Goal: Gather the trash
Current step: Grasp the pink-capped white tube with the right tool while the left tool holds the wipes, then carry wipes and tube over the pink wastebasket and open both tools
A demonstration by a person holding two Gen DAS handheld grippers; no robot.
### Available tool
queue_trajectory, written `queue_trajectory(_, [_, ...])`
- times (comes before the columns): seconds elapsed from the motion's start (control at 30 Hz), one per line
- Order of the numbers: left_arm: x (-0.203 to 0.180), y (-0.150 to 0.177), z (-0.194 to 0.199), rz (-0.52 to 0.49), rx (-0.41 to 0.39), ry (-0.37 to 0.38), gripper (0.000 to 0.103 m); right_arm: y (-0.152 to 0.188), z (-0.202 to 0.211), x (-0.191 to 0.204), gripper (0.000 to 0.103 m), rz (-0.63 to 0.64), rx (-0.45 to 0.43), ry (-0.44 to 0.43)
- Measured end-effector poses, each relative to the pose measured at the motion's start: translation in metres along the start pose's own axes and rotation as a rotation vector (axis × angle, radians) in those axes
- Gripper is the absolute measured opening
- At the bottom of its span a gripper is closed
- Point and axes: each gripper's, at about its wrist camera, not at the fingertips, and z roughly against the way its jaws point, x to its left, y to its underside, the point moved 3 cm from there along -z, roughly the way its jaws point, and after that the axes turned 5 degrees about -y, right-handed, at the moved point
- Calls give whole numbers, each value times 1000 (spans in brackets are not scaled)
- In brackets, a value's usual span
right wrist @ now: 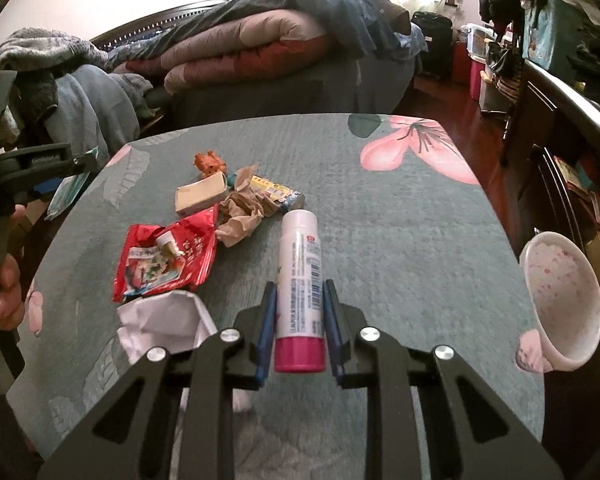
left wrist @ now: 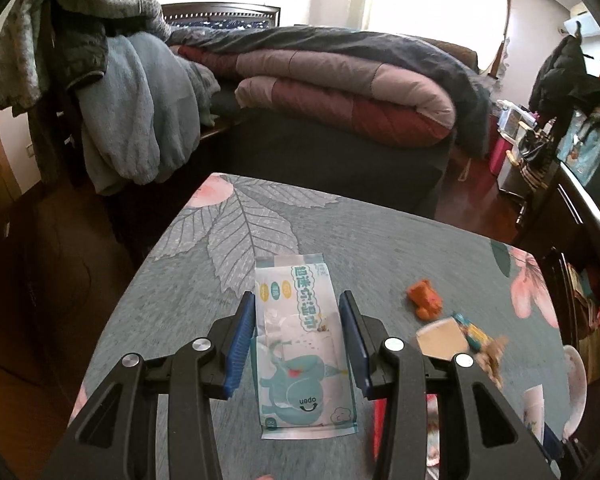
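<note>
In the left wrist view my left gripper (left wrist: 298, 300) is shut on a white and teal wet-wipe packet (left wrist: 300, 344), held above the grey floral table (left wrist: 228, 240). In the right wrist view my right gripper (right wrist: 299, 290) is shut on a white bottle with a pink cap (right wrist: 300, 292), above the table (right wrist: 400, 220). On the table lie a red snack wrapper (right wrist: 168, 256), crumpled brown paper (right wrist: 246, 208), a cream box (right wrist: 200, 198), a yellow and blue wrapper (right wrist: 278, 194), an orange toy (right wrist: 210, 164) and crumpled white paper (right wrist: 160, 320). The left gripper with its packet (right wrist: 66, 190) shows at the left edge.
A white and pink bowl (right wrist: 560, 300) sits at the table's right edge. A bed with folded quilts (left wrist: 340, 92) stands behind the table. Clothes hang on a chair (left wrist: 120, 100) at the left. Cluttered shelves (left wrist: 580, 200) stand at the right.
</note>
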Motion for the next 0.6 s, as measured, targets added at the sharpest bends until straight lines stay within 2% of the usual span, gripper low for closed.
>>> queue_trajectory(0.27, [-7, 11, 50, -37, -60, 31, 43, 12, 42, -3, 24, -33, -58, -23])
queue_trajectory(0.6, [-39, 26, 102, -97, -111, 130, 43, 25, 86, -21, 24, -72, -127, -27])
